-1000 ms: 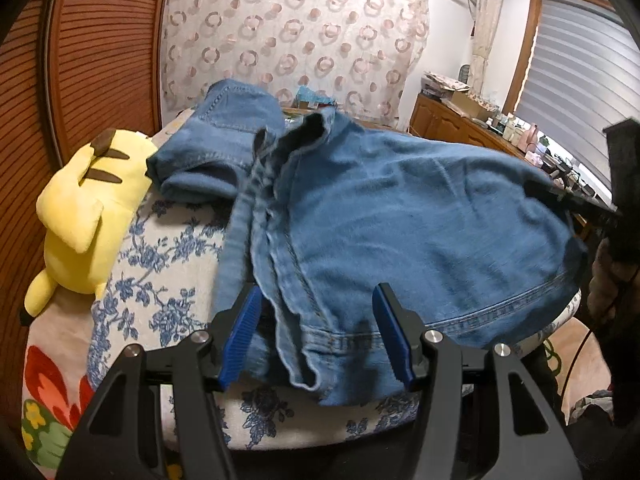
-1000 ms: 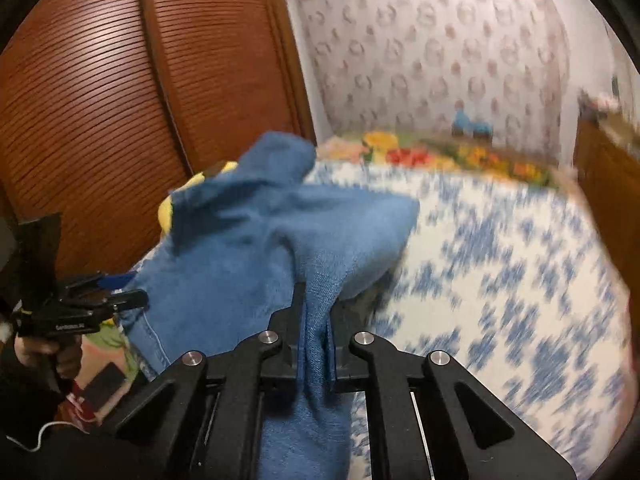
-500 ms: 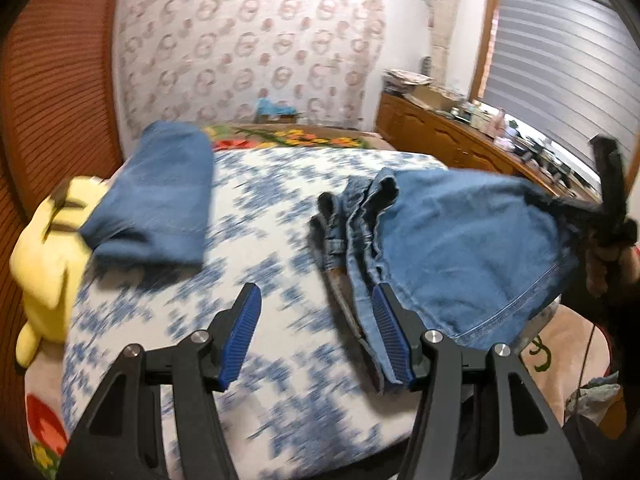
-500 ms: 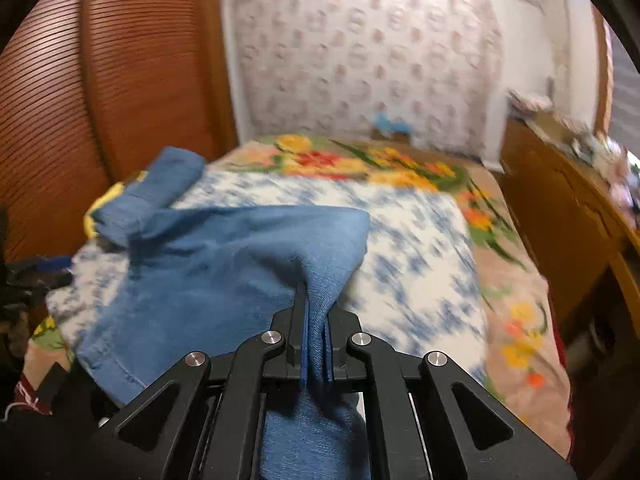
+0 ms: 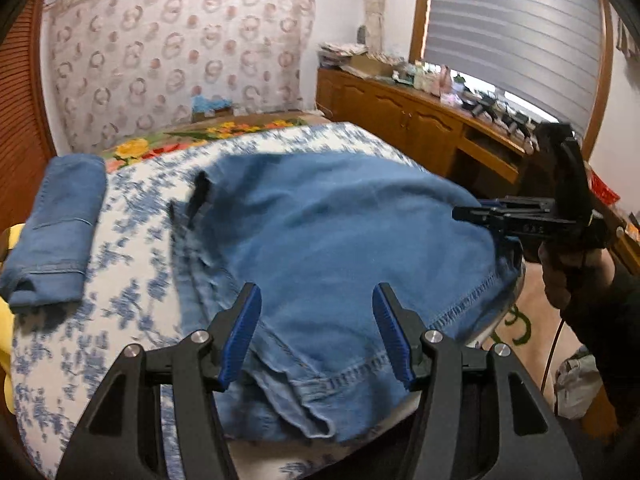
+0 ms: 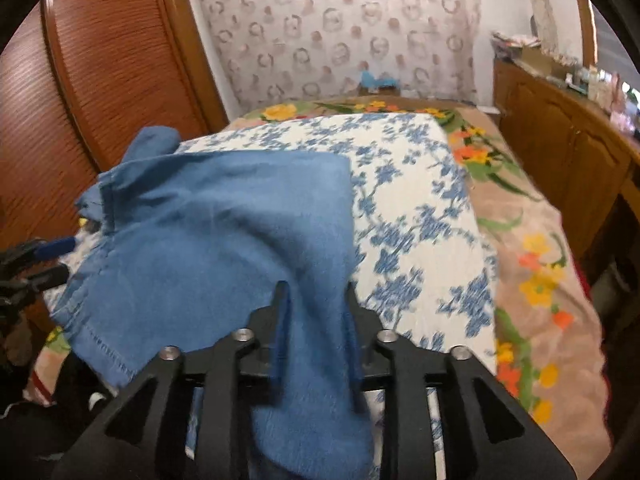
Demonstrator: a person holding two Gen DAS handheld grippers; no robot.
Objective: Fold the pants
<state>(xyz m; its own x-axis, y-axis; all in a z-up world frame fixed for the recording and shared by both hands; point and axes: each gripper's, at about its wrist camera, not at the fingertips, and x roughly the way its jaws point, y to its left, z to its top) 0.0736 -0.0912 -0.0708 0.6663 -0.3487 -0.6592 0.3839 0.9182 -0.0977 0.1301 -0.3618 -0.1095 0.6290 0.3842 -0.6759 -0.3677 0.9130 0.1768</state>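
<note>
Hovering at the bed's near edge, my left gripper stands spread above the denim pants, pads clear of the cloth. Those pants sprawl across the near right corner, hem hanging off the edge. Over on the right, my right gripper has just been opening, and a fold of pants lies loose between its parted fingers.

Blue denim pants spread on the bed

Mid-blue jeans, folded over on themselves, lie across the near part of the blue-flowered white bedspread; stitched hems face the near edge, one corner hangs past the bed's side, and a fold of cloth rises at the right-hand end.
</note>
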